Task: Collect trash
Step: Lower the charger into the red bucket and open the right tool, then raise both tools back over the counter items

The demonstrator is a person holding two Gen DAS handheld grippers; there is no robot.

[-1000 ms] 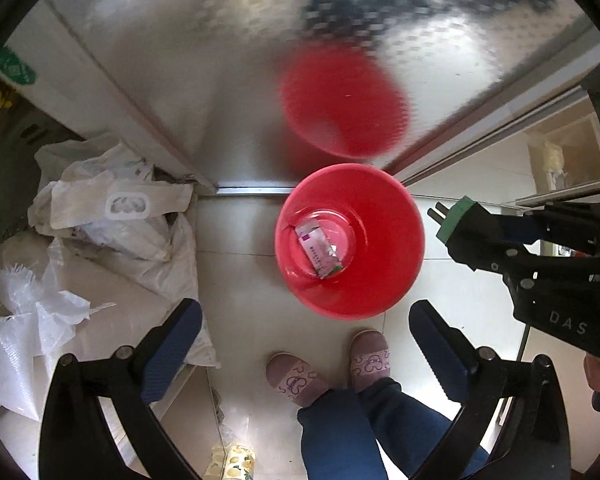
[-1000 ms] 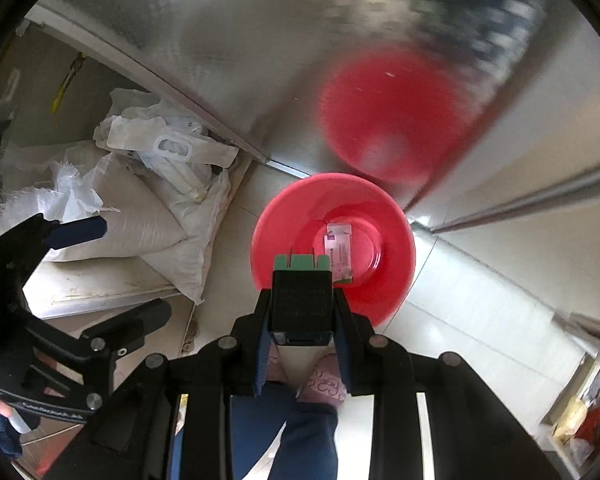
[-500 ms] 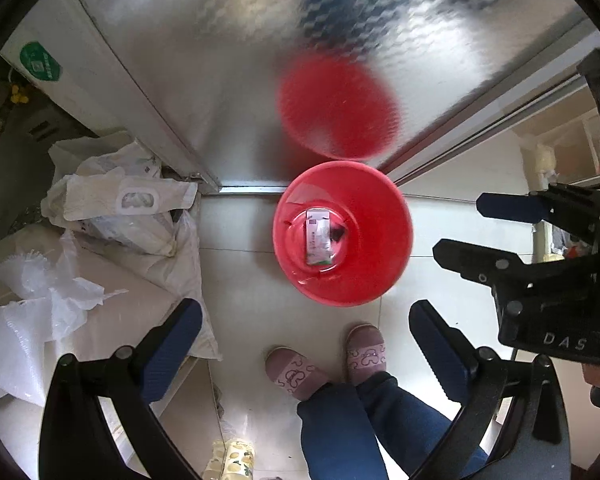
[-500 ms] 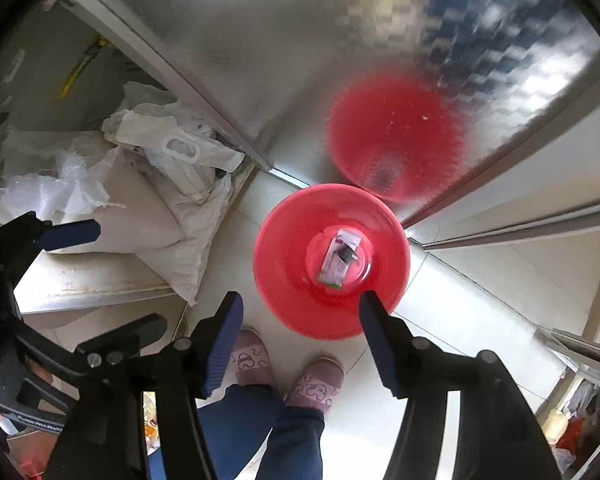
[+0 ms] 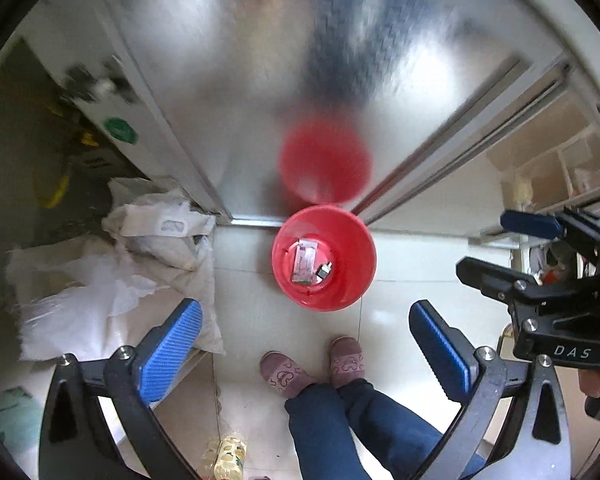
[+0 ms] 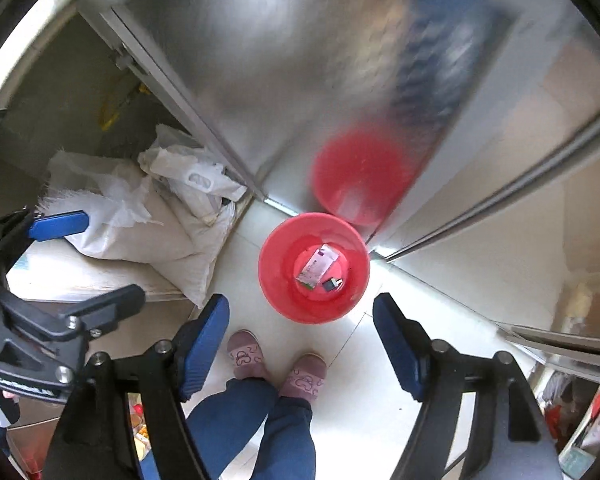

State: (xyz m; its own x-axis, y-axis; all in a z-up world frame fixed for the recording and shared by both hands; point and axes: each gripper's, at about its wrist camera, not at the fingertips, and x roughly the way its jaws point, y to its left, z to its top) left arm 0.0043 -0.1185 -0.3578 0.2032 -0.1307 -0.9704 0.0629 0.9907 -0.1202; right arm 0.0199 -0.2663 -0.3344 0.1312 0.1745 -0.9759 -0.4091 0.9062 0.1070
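Metal door panel [image 5: 260, 80] fills the far side, mirroring the red bucket [image 5: 356, 240] standing on pale floor tiles [image 5: 252, 312] at its foot. White sacks [image 5: 148, 256] lie left. Both grippers, left gripper [image 5: 305, 342] and right gripper [image 6: 300, 332], hang above with jaws apart, the right's having just opened, nothing between. Inside the bucket lie a pink packet [image 5: 304, 261] and a small dark plug [image 5: 324, 270].

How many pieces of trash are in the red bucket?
2. A pink and white packet lies flat on the bottom of the red bucket, and a small dark plug sits beside it. Nothing looks hidden underneath.
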